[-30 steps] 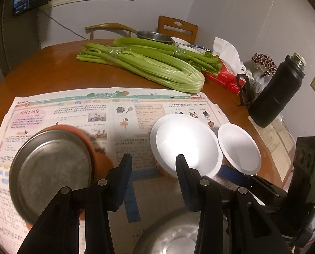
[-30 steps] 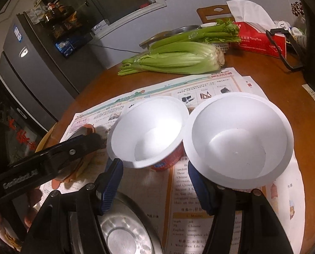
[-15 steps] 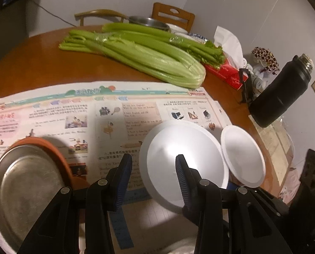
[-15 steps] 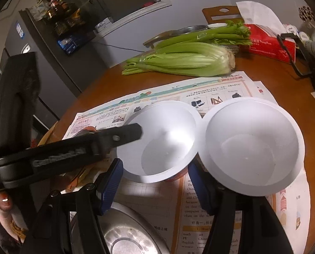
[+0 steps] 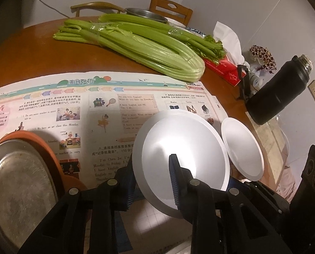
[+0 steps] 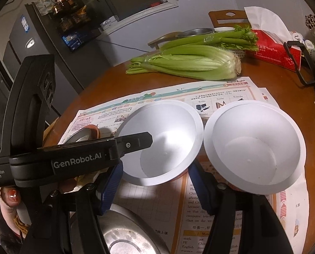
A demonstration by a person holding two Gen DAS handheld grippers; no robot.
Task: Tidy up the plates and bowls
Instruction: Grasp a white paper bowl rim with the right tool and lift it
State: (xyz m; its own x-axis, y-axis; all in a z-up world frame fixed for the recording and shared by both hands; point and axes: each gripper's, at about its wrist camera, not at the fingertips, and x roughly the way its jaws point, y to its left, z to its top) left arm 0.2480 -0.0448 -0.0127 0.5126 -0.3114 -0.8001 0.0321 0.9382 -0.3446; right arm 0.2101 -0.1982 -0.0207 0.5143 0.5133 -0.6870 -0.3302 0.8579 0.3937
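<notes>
Left gripper (image 5: 152, 182): jaws straddle the near rim of a white bowl (image 5: 183, 160), one finger inside the bowl, the other outside and partly hidden behind its wall. Whether the pads actually press the rim cannot be told. The bowl is tilted toward the camera; its base is out of sight.

Right gripper (image 6: 155, 182): jaws spread wide, holding nothing. It sits low in front of the two bowls, its fingertips either side of the first bowl's near edge. The left gripper's body crosses the right wrist view, covering part of the bowl's left rim.

Second white bowl (image 6: 254, 148) stands upright just right of the first, rims nearly touching; a reddish outer wall shows only as a sliver below it.

Steel dish (image 6: 123, 232) at the bottom edge, cut off by the frame and by the fingers.

Metal plate (image 5: 20, 190) lies on an orange plate (image 5: 43, 139) at the left, both cropped.

All rest on a newspaper (image 5: 72, 110) over the wooden table (image 5: 30, 50). Farther back: celery (image 5: 136, 46), red tissue box (image 6: 271, 48), black flask (image 5: 278, 91).
</notes>
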